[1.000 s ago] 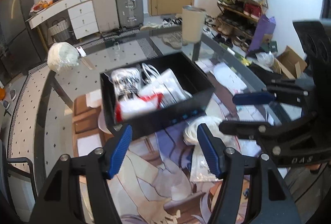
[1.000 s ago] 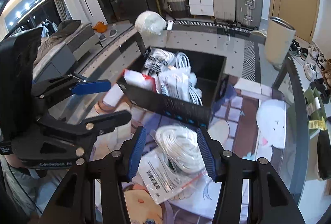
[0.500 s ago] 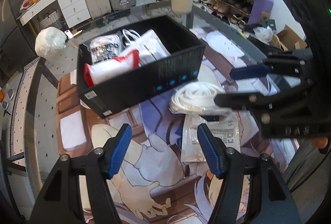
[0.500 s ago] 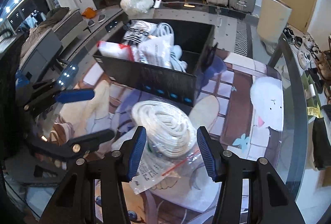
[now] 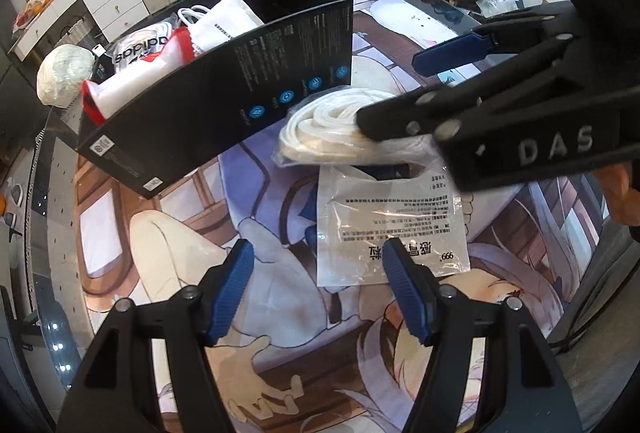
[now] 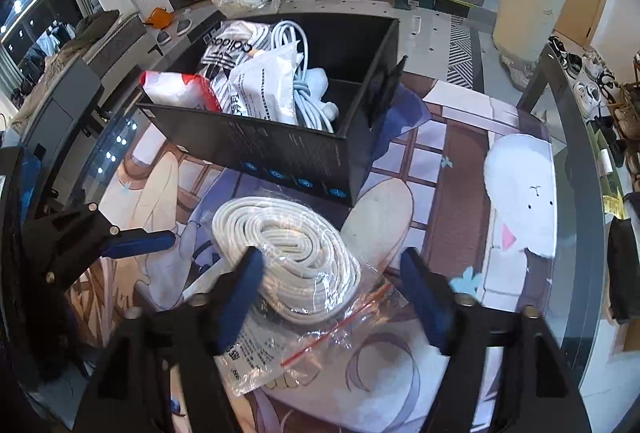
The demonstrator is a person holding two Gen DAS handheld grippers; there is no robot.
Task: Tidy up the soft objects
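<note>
1. At lower centre of the right wrist view, the bagged white cable coil [image 6: 292,257] lies between the right gripper [image 6: 334,297] jaws, spread wide (beside the black box [image 6: 280,149])
2. Left gripper [image 5: 320,293] jaws gape, holding nothing

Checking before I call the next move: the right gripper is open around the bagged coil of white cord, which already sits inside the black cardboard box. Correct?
Not quite. The right gripper is open around the bagged coil of white cord, but the coil lies on the printed mat in front of the black cardboard box, not inside it. The right wrist view shows this.
</note>
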